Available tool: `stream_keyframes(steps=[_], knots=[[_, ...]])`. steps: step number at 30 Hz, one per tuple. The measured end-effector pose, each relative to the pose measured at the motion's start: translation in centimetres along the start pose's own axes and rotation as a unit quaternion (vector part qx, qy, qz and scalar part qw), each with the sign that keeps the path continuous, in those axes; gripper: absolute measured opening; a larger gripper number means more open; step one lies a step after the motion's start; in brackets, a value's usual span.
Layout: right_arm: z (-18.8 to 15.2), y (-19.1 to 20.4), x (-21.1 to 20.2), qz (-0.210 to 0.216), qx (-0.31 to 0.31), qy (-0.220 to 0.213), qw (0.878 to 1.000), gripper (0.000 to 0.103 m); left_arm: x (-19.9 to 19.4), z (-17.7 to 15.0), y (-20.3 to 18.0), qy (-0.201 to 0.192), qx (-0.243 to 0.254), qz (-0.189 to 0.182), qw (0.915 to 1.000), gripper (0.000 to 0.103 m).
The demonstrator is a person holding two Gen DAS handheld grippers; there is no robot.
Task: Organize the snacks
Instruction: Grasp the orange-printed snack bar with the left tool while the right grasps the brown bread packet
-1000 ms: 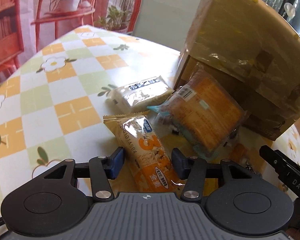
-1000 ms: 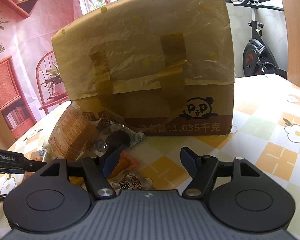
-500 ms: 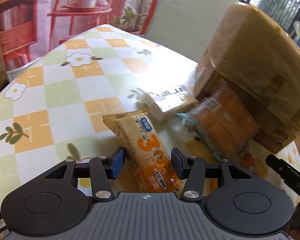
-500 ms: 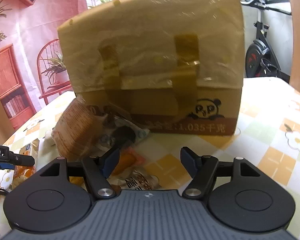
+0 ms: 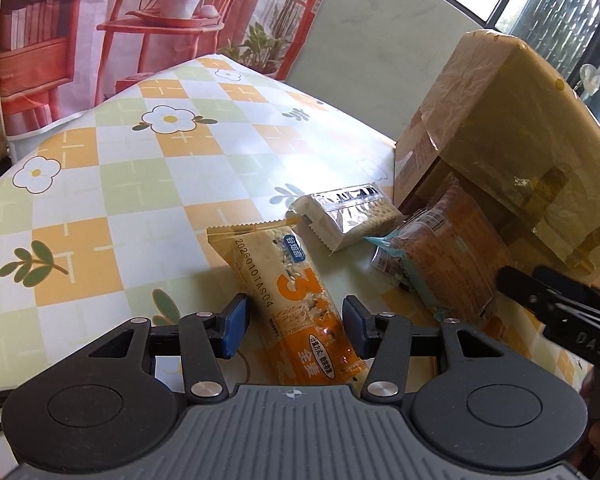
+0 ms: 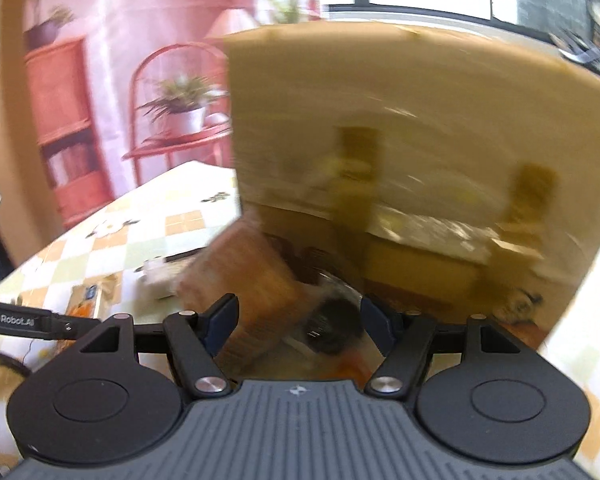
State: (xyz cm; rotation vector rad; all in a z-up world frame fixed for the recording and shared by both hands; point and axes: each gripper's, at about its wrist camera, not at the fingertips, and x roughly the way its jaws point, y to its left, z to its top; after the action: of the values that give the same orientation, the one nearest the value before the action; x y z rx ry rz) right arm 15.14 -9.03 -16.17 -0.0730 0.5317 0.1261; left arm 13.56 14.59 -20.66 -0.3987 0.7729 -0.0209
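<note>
An orange-and-cream cereal bar [image 5: 296, 280] lies lengthwise between my left gripper's [image 5: 294, 328] blue pads and moves with it, so the gripper is shut on it just above the tablecloth. Beyond it lie a white cracker packet [image 5: 348, 212] and a brown biscuit packet [image 5: 440, 256], which leans on a taped cardboard box [image 5: 500, 112]. The right wrist view is blurred. My right gripper [image 6: 298, 320] is open and its jaws are opening. Nothing is pressed between them. The brown biscuit packet [image 6: 252, 272] and a dark round cookie packet [image 6: 332, 320] lie just ahead.
The chequered flower tablecloth [image 5: 140, 184] spreads out to the left, and its edge curves round at the far left. The box [image 6: 420, 120] fills most of the right wrist view. A black part of the right gripper [image 5: 560, 304] reaches in beside the biscuit packet.
My left gripper has carried the cereal bar leftwards, away from the white and brown packets. The right gripper has rolled and lifted towards the box, and its jaws have widened a little.
</note>
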Motion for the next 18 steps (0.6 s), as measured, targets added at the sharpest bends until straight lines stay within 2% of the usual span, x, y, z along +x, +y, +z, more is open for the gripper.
stream_keyframes(steps=[3, 7, 18], knots=[[0.6, 1.7, 0.9, 0.000, -0.053, 0.001, 0.999, 0.082, 0.1, 0.0, 0.2, -0.002, 0.000, -0.006, 1.0000, 0.054], [1.0, 3.2, 1.9, 0.004, -0.106, 0.007, 0.994, 0.083, 0.2, 0.1, 0.4, -0.004, -0.002, -0.014, 0.9999, 0.054], [1.2, 4.6, 4.5, 0.025, -0.156, 0.042, 0.987, 0.089, 0.3, 0.2, 0.5, -0.009, 0.004, -0.017, 0.9998, 0.054]])
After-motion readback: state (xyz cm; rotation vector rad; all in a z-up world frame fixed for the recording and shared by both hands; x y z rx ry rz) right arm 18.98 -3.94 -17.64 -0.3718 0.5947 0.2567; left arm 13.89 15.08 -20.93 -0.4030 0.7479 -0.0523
